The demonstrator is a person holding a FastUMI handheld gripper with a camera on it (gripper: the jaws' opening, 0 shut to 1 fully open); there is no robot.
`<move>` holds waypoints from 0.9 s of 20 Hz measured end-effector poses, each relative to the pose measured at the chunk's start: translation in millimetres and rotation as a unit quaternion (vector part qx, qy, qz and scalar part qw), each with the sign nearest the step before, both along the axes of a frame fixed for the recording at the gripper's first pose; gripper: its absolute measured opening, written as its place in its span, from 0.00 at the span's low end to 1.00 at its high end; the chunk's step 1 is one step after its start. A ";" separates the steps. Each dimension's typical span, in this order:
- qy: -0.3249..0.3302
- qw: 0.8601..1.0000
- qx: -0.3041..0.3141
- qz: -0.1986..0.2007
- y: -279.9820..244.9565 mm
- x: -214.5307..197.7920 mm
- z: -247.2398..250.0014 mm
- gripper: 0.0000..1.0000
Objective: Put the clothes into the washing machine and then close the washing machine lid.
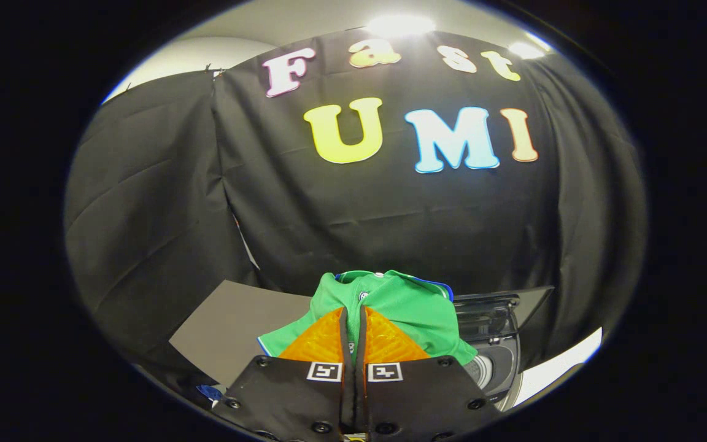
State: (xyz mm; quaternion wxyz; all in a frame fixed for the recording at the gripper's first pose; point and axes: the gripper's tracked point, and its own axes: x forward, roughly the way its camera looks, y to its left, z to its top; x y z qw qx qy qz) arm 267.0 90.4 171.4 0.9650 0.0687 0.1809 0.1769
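Between the orange fingers [323, 341], the tongs [353, 316] pinch the green shirt [402, 301]; carry it high over the washing machine [494, 344] opening before letting go.

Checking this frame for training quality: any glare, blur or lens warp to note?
Gripper view: two ceiling lights blow out to white glare; fisheye bends the booth wall; the tongs, nearly shut on the green shirt, look sharp; the washing machine sits in dim shadow.

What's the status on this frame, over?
Gripper shut on green shirt, held up. Washing machine just beyond, lid open. Nothing in the way.
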 end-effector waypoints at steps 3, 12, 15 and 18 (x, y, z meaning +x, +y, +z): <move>-0.001 1.000 -0.002 -0.015 -32.1 2.9 -2.3 0.01; 0.023 0.999 -0.016 -0.027 -102.7 14.5 -45.2 0.01; 0.038 0.999 -0.022 -0.025 -116.8 19.0 -68.0 0.01; 0.057 0.998 -0.025 -0.021 -124.5 22.7 -92.0 0.02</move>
